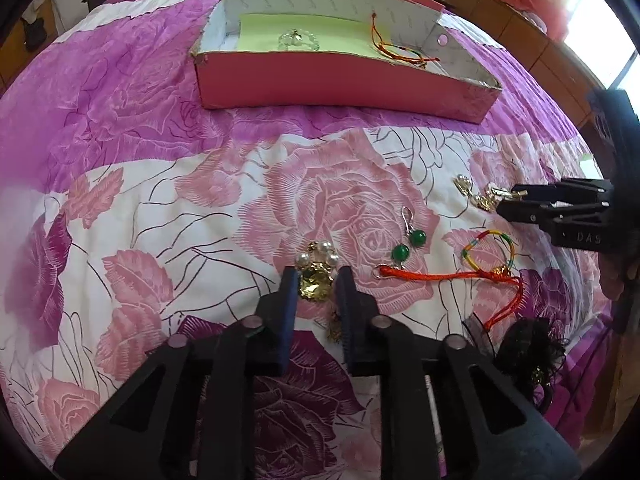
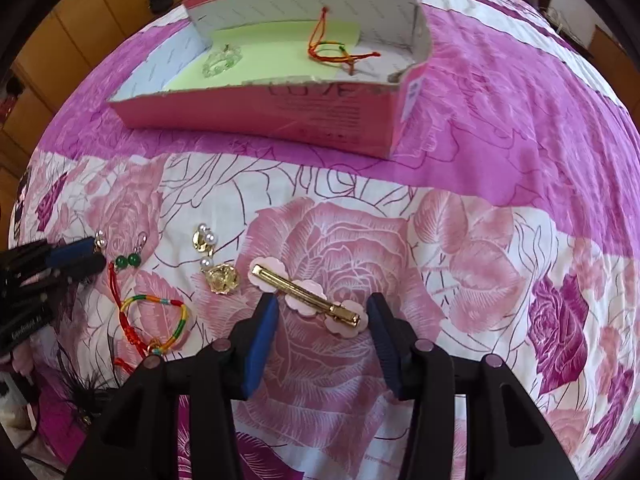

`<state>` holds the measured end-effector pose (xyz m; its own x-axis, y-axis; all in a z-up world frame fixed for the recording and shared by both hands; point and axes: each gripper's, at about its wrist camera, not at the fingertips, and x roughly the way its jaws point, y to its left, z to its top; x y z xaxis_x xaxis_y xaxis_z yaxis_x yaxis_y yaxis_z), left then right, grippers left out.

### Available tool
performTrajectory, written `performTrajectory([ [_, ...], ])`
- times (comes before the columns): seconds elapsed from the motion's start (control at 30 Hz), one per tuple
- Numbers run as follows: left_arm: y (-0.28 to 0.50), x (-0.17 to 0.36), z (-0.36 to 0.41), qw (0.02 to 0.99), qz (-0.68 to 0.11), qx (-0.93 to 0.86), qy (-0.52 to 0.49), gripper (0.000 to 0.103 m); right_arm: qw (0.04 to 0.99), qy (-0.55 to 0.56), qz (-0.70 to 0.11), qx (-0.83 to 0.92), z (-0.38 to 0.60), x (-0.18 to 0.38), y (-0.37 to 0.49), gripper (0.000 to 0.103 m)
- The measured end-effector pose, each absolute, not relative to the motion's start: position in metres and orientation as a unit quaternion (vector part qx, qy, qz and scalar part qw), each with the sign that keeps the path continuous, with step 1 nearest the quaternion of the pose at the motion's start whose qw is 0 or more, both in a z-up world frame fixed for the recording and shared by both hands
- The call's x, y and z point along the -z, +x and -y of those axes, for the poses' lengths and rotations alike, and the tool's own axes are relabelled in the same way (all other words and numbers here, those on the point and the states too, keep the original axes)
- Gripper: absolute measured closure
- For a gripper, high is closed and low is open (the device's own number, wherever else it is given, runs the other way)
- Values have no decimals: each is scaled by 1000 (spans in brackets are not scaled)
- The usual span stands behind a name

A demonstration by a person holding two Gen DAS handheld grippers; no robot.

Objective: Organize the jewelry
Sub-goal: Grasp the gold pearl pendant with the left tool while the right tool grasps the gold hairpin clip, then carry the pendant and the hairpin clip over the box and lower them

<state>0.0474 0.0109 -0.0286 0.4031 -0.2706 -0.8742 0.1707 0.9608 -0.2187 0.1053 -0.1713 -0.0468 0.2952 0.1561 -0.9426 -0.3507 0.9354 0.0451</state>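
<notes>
The gold-and-pearl earring (image 1: pixel 317 276) lay on the floral bedspread (image 1: pixel 160 200) in front of the pink cardboard box (image 1: pixel 340 80), clenched in the left hand-held gripper (image 1: pixel 317 280); lifting slowly would have spared the dangling part. Rightward, the right hand-held gripper (image 2: pixel 322 308) stood released, astride the gold hair clip (image 2: pixel 308 292), needing closure.
</notes>
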Motion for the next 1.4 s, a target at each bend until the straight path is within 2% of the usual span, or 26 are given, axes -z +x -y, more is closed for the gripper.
performTrajectory([
  [0.13,46,29,-12,837,-528,134,-52,94,794,-96,-575,-169,166,45,103,62],
  [0.23,45,28,-14,839,-525,135,-49,95,792,-100,-575,-179,160,46,99,79],
  [0.47,42,21,-15,845,-512,141,-59,95,801,-79,-565,-182,160,43,90,79],
  [0.77,36,-1,-12,868,-471,145,-60,95,832,11,-523,-187,186,28,73,79],
  [1.1,38,-25,-11,901,-410,126,-60,95,883,93,-419,-187,203,1,56,79],
  [1.4,45,-37,-12,923,-362,112,-68,95,921,113,-332,-171,192,-19,50,79],
])
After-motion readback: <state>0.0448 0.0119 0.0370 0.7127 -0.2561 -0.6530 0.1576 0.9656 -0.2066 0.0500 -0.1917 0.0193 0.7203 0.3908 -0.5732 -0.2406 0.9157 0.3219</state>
